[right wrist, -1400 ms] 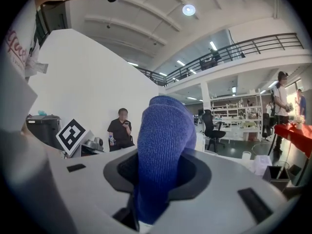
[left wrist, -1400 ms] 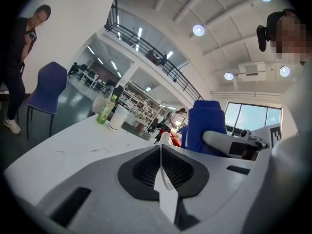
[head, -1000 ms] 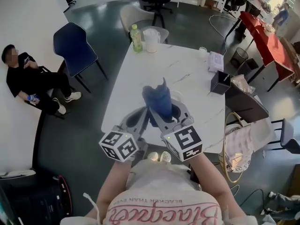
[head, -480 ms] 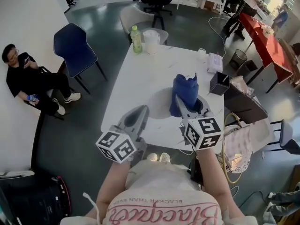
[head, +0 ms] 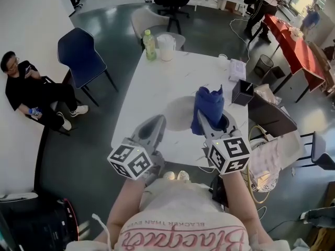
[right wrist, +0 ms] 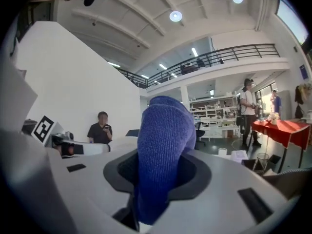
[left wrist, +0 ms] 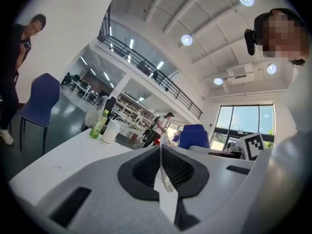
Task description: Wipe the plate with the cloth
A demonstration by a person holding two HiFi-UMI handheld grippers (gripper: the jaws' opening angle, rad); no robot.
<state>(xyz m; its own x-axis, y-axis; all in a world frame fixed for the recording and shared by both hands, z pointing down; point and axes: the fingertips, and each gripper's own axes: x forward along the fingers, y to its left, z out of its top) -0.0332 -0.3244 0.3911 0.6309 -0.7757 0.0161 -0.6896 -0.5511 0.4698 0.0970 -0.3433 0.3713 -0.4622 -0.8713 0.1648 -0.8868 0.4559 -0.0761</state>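
Note:
In the head view a white plate (head: pixel 180 114) sits over the white table (head: pixel 152 88), just ahead of me. My left gripper (head: pixel 158 123) is shut on the plate's near-left rim; in the left gripper view the rim shows as a thin pale edge (left wrist: pixel 165 178) pinched between the jaws. To the right of the plate my right gripper (head: pixel 209 121) is shut on a bunched blue cloth (head: pixel 209 104) that stands up out of the jaws. The cloth (right wrist: pixel 163 150) fills the middle of the right gripper view. It hangs beside the plate's right edge; I cannot tell whether it touches.
A green bottle (head: pixel 149 43) and a white jug (head: pixel 166 46) stand at the table's far edge. A tissue pack (head: pixel 239 69) and a black box (head: pixel 243 92) sit on the right side. A blue chair (head: pixel 81 51) and a seated person (head: pixel 31 88) are to the left.
My right gripper has carried the blue cloth from over the plate's left part to its right side. The left gripper has kept still on the rim.

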